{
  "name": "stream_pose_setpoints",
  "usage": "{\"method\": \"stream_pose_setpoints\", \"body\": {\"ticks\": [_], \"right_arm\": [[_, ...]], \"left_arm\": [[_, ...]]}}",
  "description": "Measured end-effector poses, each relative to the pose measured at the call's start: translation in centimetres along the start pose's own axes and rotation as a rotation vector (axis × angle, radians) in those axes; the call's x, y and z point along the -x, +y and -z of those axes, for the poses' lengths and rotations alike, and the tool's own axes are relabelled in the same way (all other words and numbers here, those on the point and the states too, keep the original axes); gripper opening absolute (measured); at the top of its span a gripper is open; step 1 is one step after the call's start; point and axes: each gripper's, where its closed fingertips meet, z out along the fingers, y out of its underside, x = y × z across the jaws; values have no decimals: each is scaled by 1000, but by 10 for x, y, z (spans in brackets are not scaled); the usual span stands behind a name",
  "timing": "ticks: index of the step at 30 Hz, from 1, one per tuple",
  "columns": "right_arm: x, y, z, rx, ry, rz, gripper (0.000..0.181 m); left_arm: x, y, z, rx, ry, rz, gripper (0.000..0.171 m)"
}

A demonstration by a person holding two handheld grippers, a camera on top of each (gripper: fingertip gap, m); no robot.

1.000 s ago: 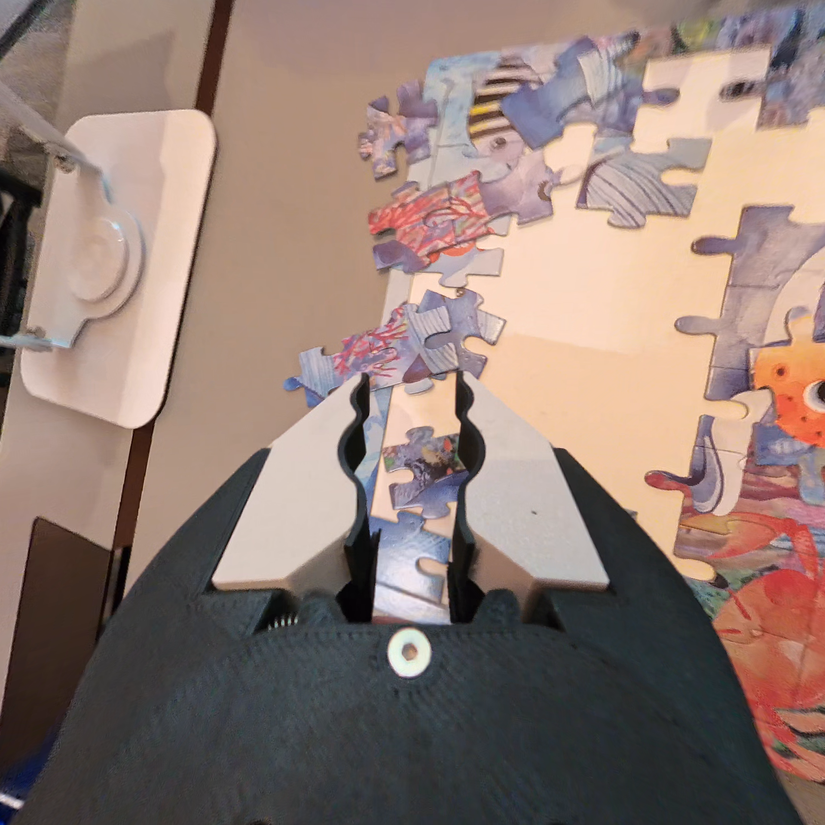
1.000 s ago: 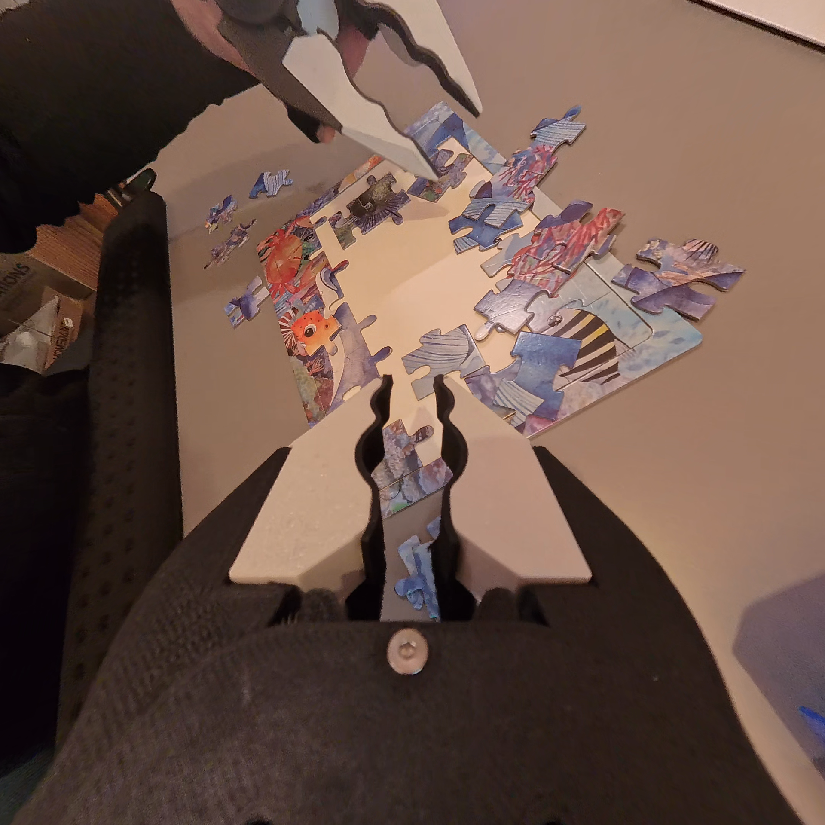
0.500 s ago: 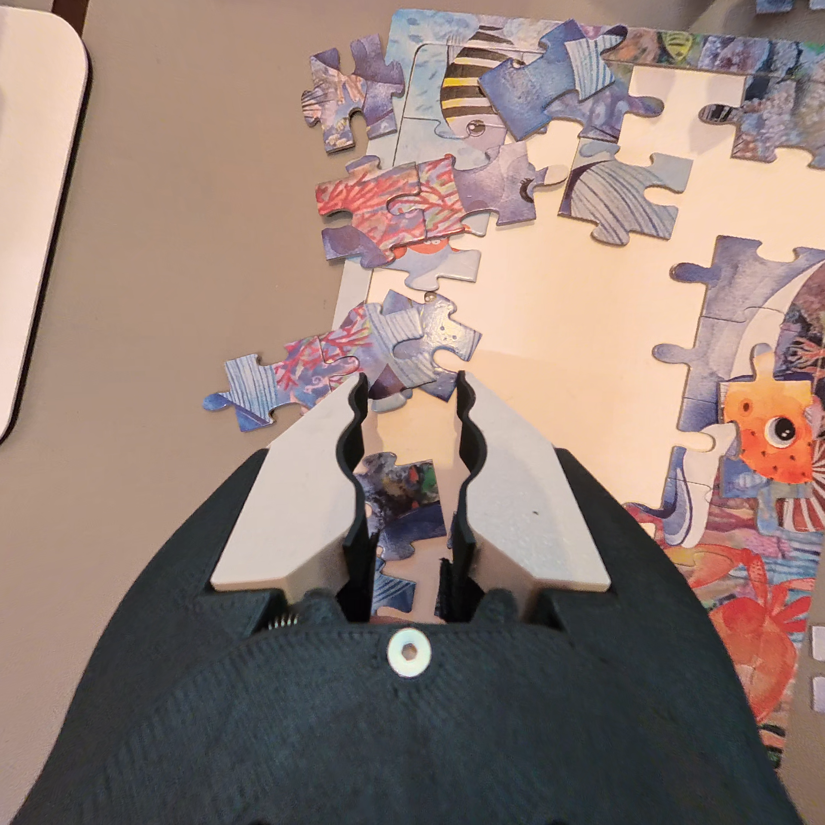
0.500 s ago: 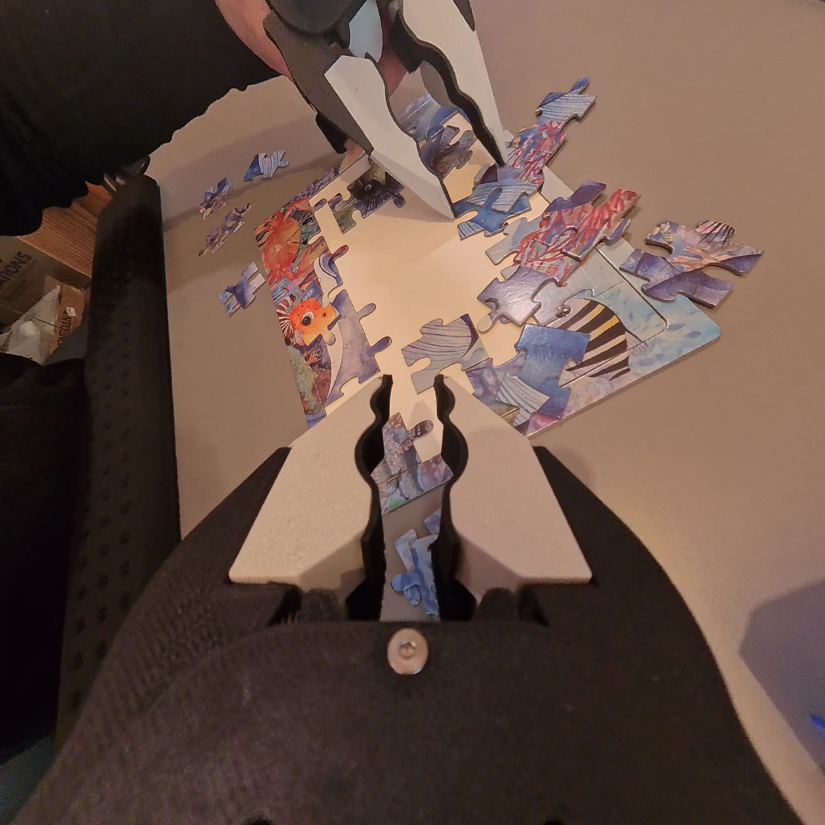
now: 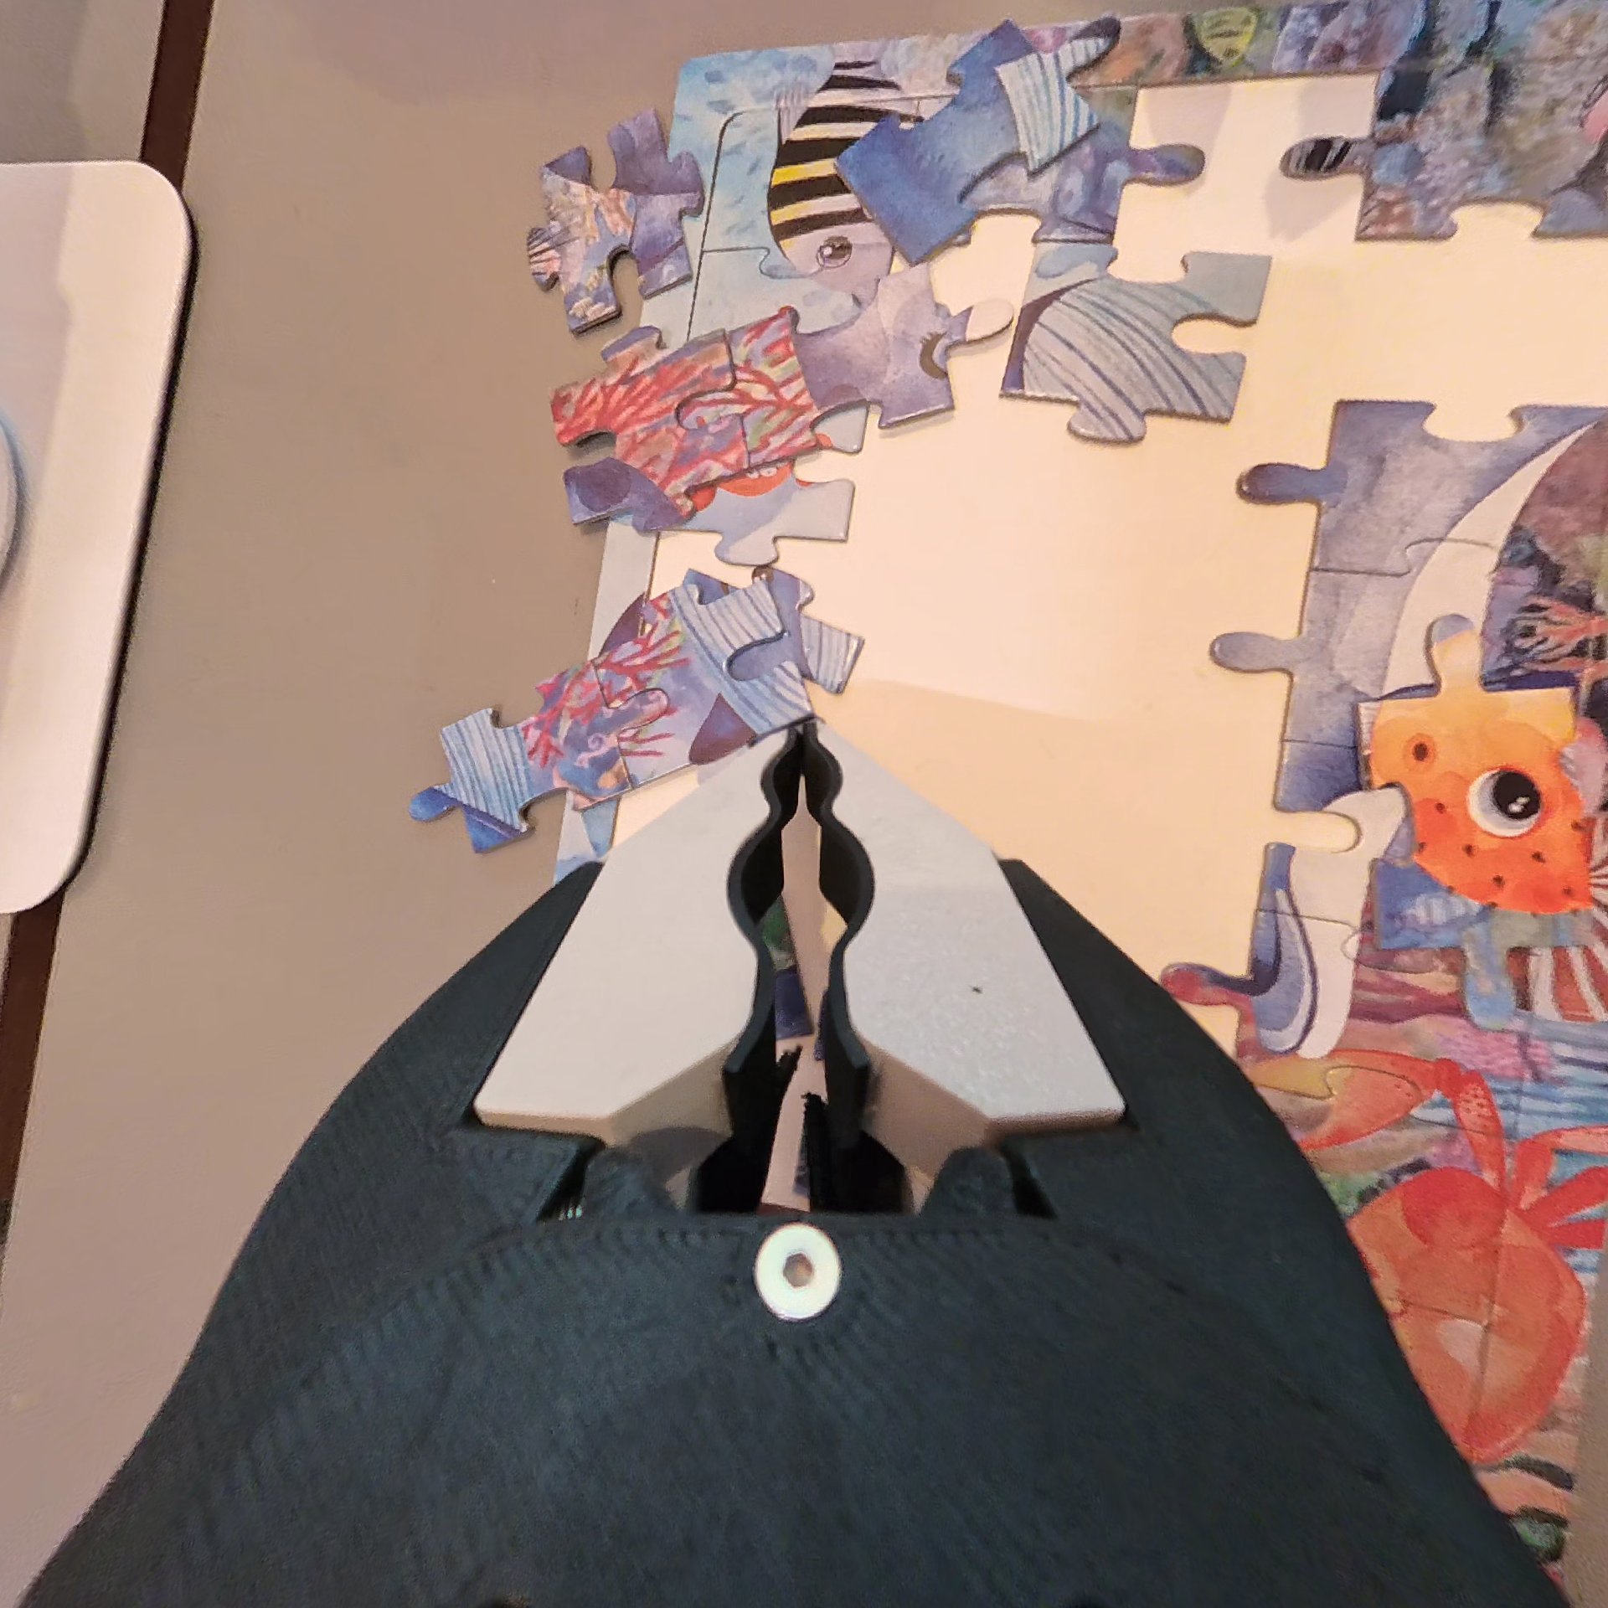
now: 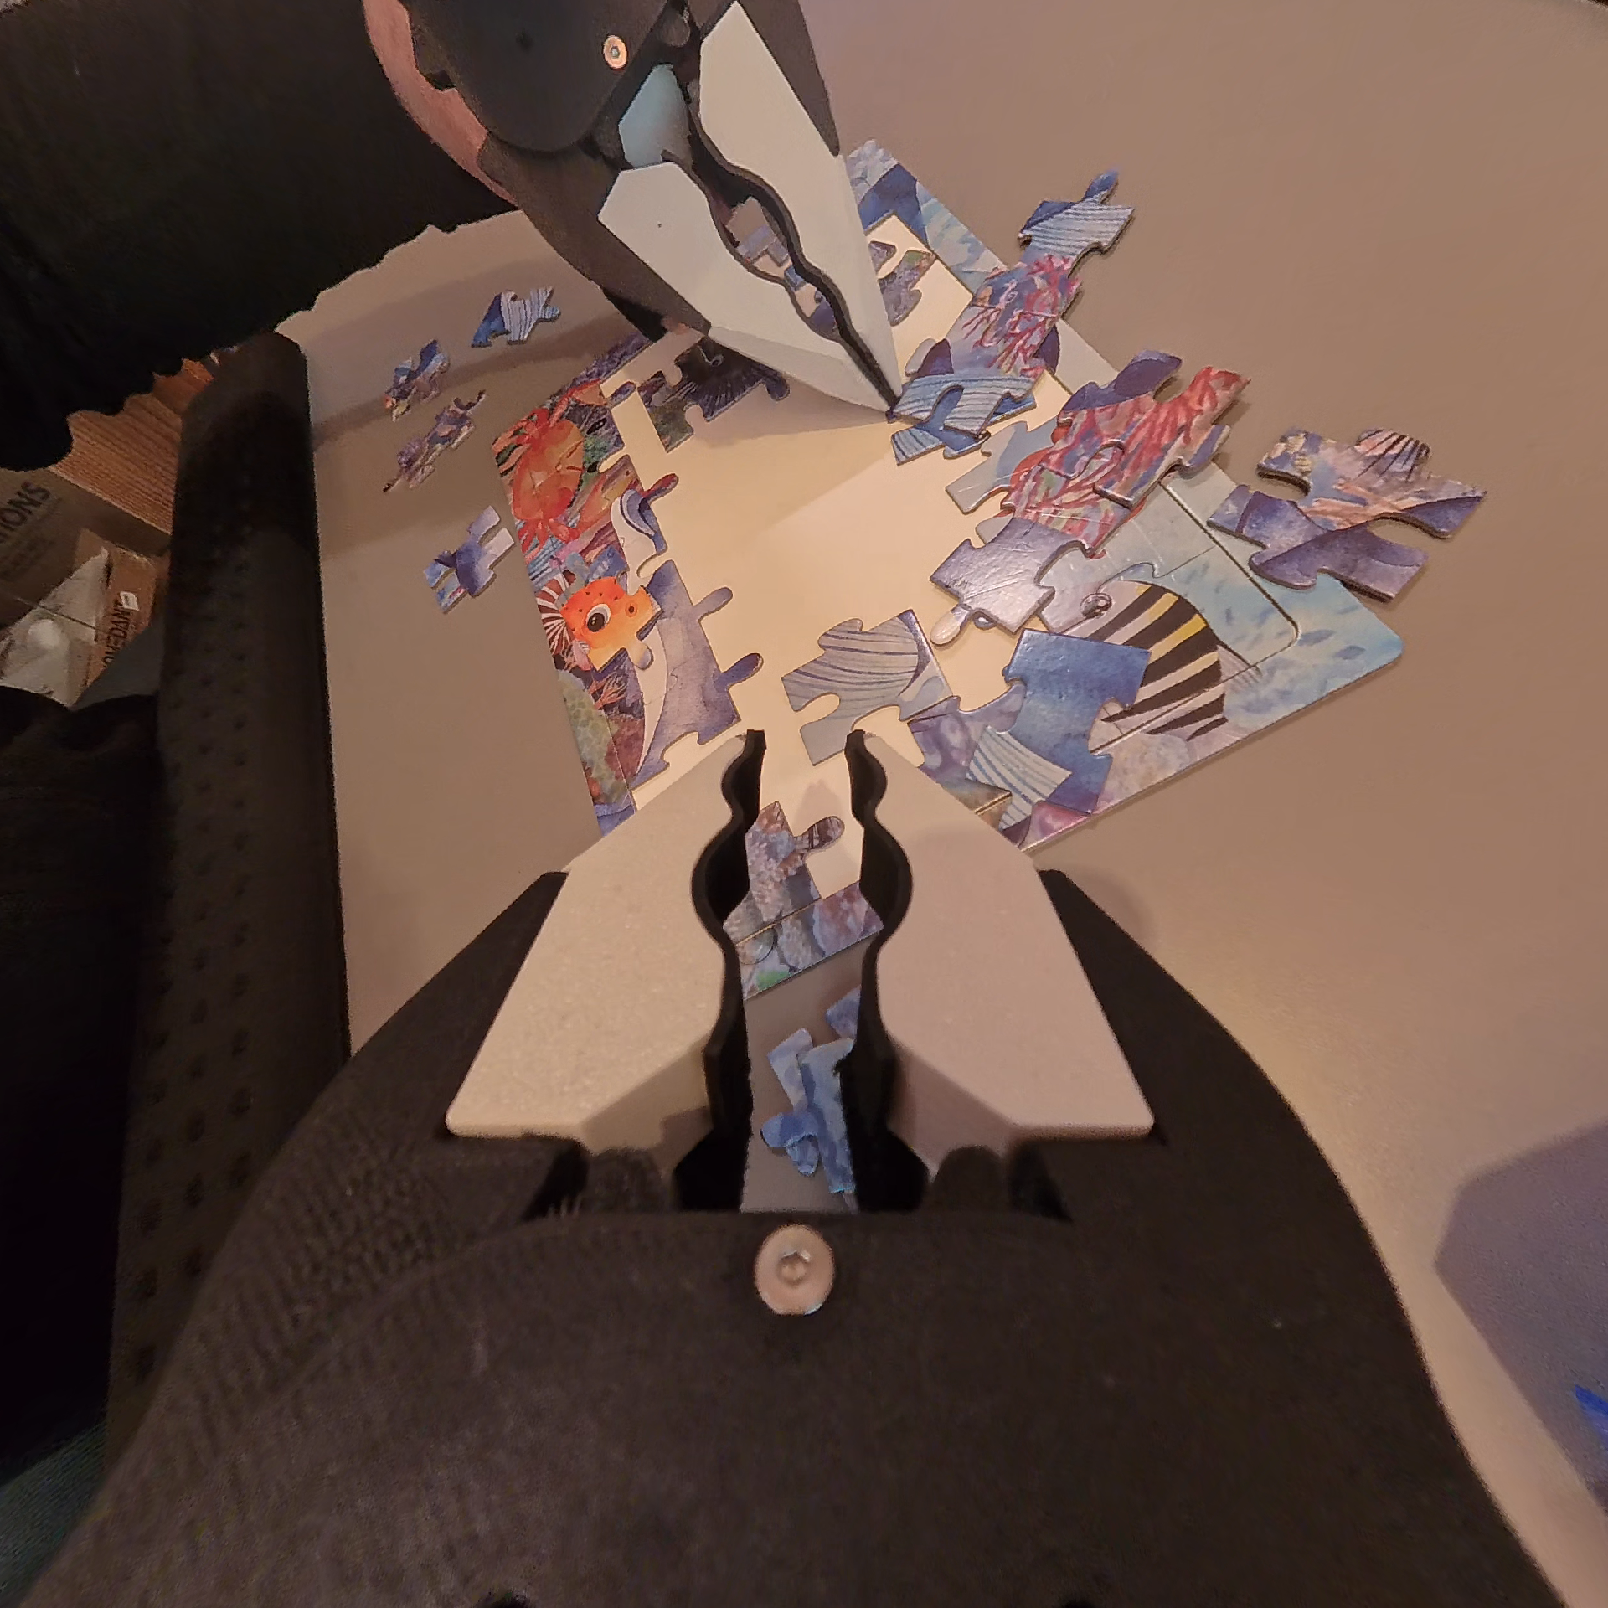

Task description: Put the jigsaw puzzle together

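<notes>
The puzzle board (image 5: 1044,566) lies on the brown table with a bare cream middle. Joined pieces with an orange fish (image 5: 1497,800) fill its right side. My left gripper (image 5: 802,738) is shut. Its tips rest on the board at the near edge of a blue striped piece (image 5: 748,661), which overlaps a coral-patterned cluster (image 5: 592,731). The right wrist view shows those closed tips (image 6: 883,396) against the same piece (image 6: 948,400), with nothing between the pads. My right gripper (image 6: 805,740) is open and empty. It hovers above the near corner of the board (image 6: 827,539).
Loose pieces lie on the table beyond the board (image 6: 513,318) and beside it (image 6: 461,557), and one lies under my right gripper (image 6: 809,1096). A white pad (image 5: 78,522) sits at the table's left edge. A black padded bar (image 6: 244,696) stands to the left. A dark sleeve (image 6: 174,174) reaches in above. Across from one pair of fingers to the other is roughly 15 centimetres.
My left gripper moved forward over the board and its jaws closed from wide open, with the tips now at the striped piece. The right gripper has stayed still and open.
</notes>
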Motion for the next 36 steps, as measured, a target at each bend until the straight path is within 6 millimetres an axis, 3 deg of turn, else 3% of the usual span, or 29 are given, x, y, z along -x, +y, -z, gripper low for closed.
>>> {"method": "stream_pose_setpoints", "body": {"ticks": [3, 8, 13, 18, 23, 26, 36], "right_arm": [[0, 0, 0, -1, 1, 1, 18], [-2, 2, -2, 6, 2, -5, 18], [-4, 4, -3, 18, 12, -3, 19], [-4, 3, -2, 17, 13, -1, 18], [-5, 3, -1, 13, 12, -2, 19], [-6, 3, 0, 11, 12, -4, 19], [-9, 3, 1, 8, 17, -7, 18]], "left_arm": [[4, -2, 6, -8, -44, -32, 2], [3, -28, 10, -48, -43, -63, 38], [4, -49, -6, -35, -27, -108, 62], [15, -51, -30, 19, 72, -51, 77], [21, -51, -42, 38, 178, 1, 74], [16, -51, -45, 23, 236, 34, 58], [21, -47, -34, -35, 128, -10, 49]]}}
